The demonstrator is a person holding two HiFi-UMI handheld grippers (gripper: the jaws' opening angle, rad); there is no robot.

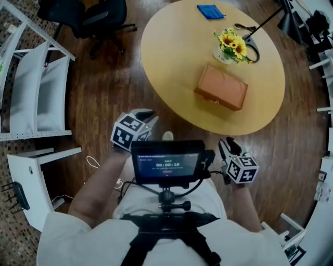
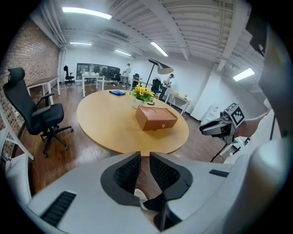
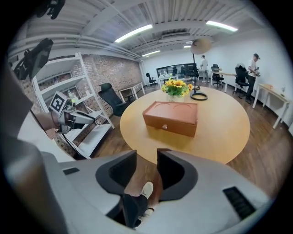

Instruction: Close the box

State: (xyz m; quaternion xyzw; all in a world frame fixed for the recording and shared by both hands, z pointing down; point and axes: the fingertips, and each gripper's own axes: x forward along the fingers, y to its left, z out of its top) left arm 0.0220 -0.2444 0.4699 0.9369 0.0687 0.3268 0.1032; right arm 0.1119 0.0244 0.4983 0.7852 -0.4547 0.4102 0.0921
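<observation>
One round table (image 1: 171,62) carries the box (image 1: 221,87) at one o'clock of the person, its lid apparently already down. Both grippers hang low, short of the table, likely waiting to start. The left gripper (image 2: 145,157) has its jaws slightly apart, the right gripper (image 3: 146,157) a little wider, and both are empty. The chest screen (image 1: 167,163) reads roughly 00:00:10; the box shows no brand.

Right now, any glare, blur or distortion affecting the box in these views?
Head view: box sharp, evenly lit. Left gripper view: heavy fisheye, dark corners, ceiling lights blown out. Right gripper view: same fisheye, box crisp, soft shadow on the table in front, no glare.
</observation>
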